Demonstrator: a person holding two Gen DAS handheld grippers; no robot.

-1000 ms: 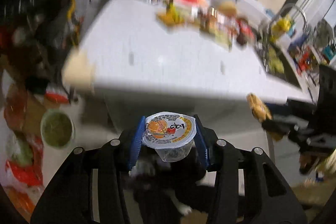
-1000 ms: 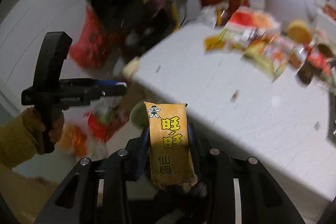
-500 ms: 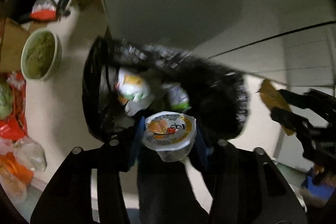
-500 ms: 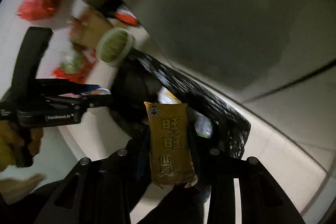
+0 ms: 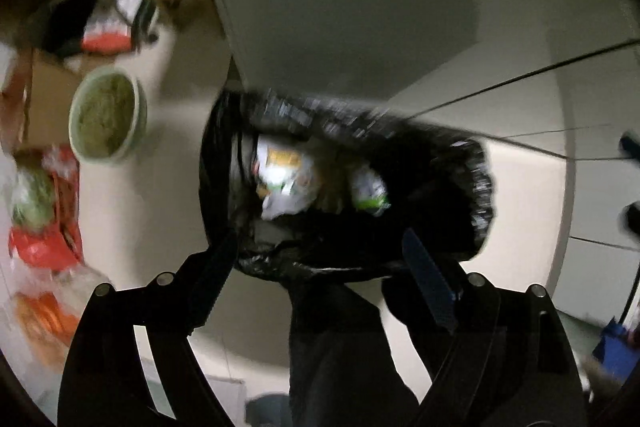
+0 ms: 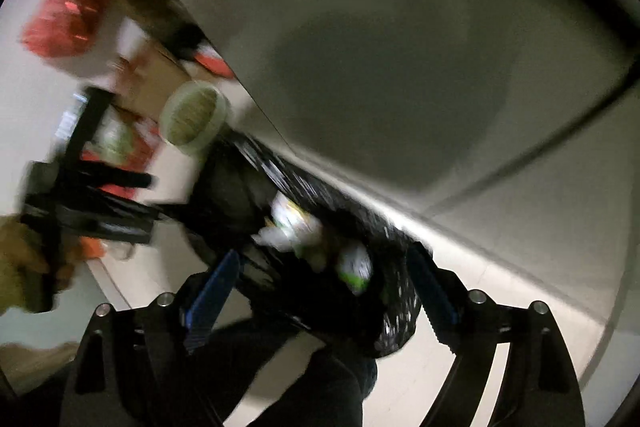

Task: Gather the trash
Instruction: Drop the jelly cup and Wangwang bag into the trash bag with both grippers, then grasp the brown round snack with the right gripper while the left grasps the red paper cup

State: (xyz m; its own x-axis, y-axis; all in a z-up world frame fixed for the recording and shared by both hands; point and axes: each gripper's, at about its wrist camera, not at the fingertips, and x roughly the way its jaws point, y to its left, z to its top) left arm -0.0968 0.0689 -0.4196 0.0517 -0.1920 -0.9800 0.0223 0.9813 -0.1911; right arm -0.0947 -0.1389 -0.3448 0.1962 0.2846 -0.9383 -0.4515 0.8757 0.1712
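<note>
A bin lined with a black trash bag (image 5: 440, 179) stands on the floor against a pale cabinet; wrappers (image 5: 284, 175) lie inside it. My left gripper (image 5: 320, 267) is open and empty just above the bin's near rim. In the right wrist view the same bag (image 6: 248, 187) with wrappers (image 6: 304, 231) lies below my right gripper (image 6: 324, 279), which is open and empty. The left gripper (image 6: 92, 187) shows at the left of that view. The views are blurred, and I cannot pick out the jelly cup or the yellow snack packet.
A green bowl (image 5: 106, 115) sits on the floor left of the bin, also in the right wrist view (image 6: 194, 117). Red bags (image 5: 44, 239) and a cardboard box (image 5: 44, 103) crowd the floor at the left. The pale cabinet front (image 5: 360, 7) rises behind the bin.
Both grippers have opened over the bin. The jelly cup has left the left gripper and the yellow snack packet has left the right gripper. Both views moved closer to the bag.
</note>
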